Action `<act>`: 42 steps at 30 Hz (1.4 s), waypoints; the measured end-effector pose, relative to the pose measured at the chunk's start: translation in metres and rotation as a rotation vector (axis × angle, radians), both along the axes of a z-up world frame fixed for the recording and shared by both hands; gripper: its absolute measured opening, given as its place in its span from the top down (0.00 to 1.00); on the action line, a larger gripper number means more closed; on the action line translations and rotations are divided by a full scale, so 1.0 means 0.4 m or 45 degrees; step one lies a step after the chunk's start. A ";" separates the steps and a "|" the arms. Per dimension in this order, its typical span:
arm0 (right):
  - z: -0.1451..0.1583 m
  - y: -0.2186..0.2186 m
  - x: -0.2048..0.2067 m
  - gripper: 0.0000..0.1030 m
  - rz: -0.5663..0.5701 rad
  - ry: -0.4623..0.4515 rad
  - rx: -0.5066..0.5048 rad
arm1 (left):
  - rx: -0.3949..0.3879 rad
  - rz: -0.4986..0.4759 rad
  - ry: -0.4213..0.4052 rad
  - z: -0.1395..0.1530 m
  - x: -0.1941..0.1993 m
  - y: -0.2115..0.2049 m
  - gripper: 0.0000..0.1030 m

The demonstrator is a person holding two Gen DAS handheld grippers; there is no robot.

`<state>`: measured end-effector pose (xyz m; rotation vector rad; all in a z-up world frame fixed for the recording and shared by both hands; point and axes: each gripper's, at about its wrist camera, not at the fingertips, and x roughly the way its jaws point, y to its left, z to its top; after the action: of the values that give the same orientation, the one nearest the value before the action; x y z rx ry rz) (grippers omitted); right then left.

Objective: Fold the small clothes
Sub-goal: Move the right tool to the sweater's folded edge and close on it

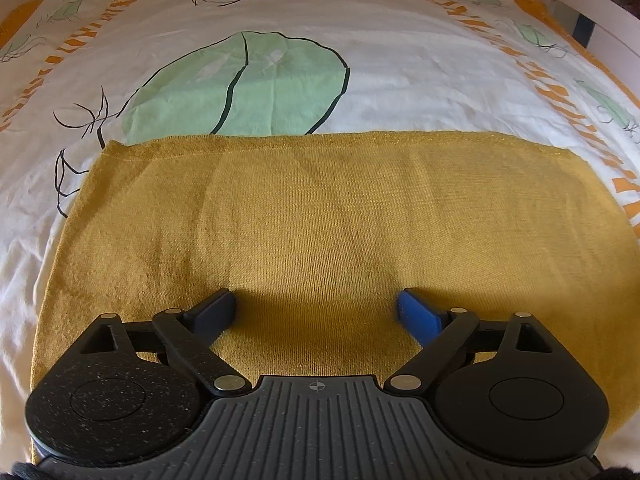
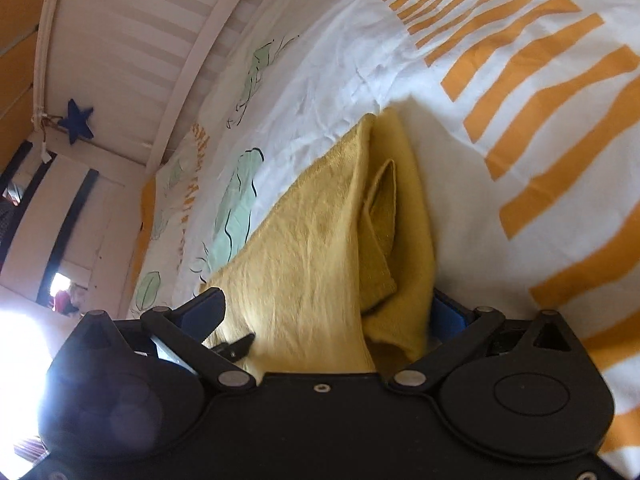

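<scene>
A mustard-yellow knitted cloth (image 1: 320,208) lies flat and smooth on the bed in the left wrist view, its far edge straight. My left gripper (image 1: 314,300) hangs just over its near part, open, with the blue pads wide apart and only flat cloth beneath them. In the right wrist view the picture is rolled on its side. The same yellow cloth (image 2: 312,220) runs between the spread fingers of my right gripper (image 2: 326,300), with a folded flap (image 2: 380,216) standing up on it. The right pad is partly hidden by the cloth. The jaws stand wide and do not pinch it.
The bed is covered by a white bedspread (image 1: 400,72) printed with green leaves and orange stripes. A white slatted bed rail (image 2: 192,60) runs along the far side, with a blue star (image 2: 78,124) hanging by it. The bed frame (image 1: 600,28) shows at the right.
</scene>
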<state>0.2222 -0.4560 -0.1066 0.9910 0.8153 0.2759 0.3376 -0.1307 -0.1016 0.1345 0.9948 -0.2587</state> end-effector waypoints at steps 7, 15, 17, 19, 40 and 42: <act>-0.009 0.000 0.012 0.00 -0.031 -0.049 0.028 | 0.005 0.002 -0.007 -0.003 -0.001 0.000 0.11; -0.008 0.014 0.025 0.00 -0.030 -0.109 -0.023 | 0.013 0.007 0.001 -0.002 0.003 -0.003 0.11; -0.008 0.015 0.028 0.00 -0.018 -0.113 -0.032 | 0.014 0.010 0.009 0.002 0.004 -0.003 0.11; -0.006 0.015 0.029 0.00 -0.011 -0.111 -0.037 | 0.012 0.013 0.023 0.011 0.001 0.000 0.13; -0.004 0.020 0.026 0.00 0.023 -0.117 -0.063 | -0.135 0.113 -0.108 0.129 -0.213 0.219 0.18; -0.001 0.024 0.025 0.00 0.026 -0.117 -0.077 | -0.069 0.141 -0.142 0.149 -0.209 0.250 0.18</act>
<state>0.2323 -0.4463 -0.1069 0.9073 0.7461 0.3106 0.2541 -0.0305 -0.0421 0.0433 0.8803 -0.1745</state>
